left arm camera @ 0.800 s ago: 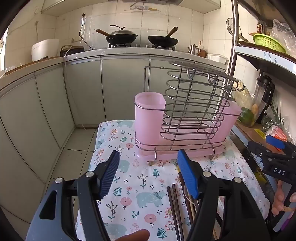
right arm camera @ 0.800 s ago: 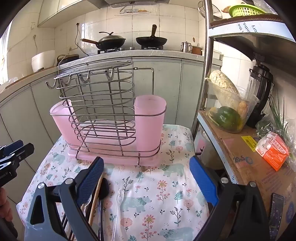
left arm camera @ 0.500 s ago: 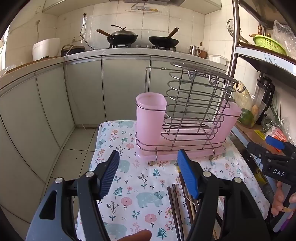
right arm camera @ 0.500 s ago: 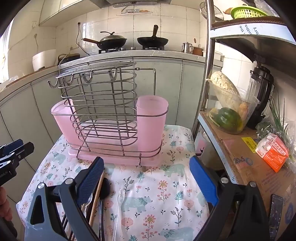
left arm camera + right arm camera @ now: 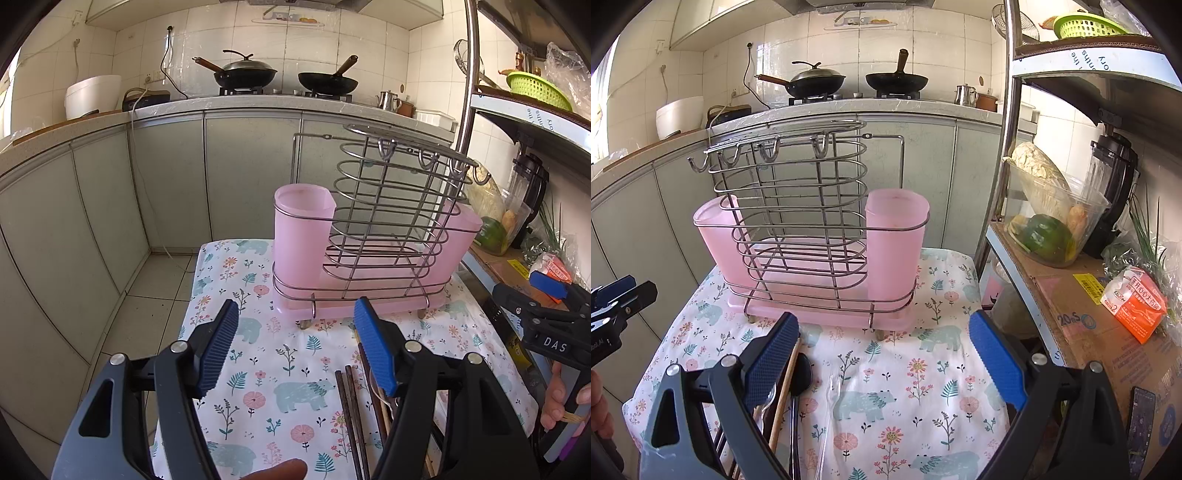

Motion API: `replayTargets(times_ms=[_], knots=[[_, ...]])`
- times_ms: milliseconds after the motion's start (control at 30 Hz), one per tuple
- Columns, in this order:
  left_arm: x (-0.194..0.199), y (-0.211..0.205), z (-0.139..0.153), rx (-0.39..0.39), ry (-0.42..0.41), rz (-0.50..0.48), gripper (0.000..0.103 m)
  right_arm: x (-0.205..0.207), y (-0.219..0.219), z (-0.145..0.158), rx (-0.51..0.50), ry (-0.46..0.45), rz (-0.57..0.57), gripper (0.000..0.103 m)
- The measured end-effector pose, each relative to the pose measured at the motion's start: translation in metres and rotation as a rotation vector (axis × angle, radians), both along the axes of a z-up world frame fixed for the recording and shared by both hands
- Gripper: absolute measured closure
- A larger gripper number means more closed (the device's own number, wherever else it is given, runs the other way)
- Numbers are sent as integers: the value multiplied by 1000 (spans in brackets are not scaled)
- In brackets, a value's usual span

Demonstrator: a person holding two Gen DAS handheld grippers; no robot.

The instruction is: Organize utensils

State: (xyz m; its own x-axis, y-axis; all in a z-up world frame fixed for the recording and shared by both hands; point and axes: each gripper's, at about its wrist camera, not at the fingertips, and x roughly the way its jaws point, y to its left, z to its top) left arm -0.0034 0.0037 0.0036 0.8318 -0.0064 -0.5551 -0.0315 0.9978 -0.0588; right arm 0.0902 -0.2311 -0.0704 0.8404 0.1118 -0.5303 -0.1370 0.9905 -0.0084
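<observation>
A wire utensil rack with pink plastic cups and a pink tray stands at the far end of a small table with a floral cloth. Dark chopsticks lie on the cloth, partly hidden under the right finger of my left gripper, which is open and empty. In the right wrist view the rack stands ahead of my right gripper, also open and empty. A black spoon, wooden chopsticks and a clear plastic utensil lie by its left finger.
A shelf unit at the right holds a clear bowl of vegetables, a blender and an orange carton. The kitchen counter with two woks runs behind. The table's left edge drops to the tiled floor.
The rack sits very slightly further right in both views. Both grippers stay open and empty over the cloth.
</observation>
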Motion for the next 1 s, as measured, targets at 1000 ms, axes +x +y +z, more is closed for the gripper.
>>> replayTargets(times_ms=[1000], knots=[[2,4,-5,-5,8,3,37,3,0,-6,-1,11,0,11]])
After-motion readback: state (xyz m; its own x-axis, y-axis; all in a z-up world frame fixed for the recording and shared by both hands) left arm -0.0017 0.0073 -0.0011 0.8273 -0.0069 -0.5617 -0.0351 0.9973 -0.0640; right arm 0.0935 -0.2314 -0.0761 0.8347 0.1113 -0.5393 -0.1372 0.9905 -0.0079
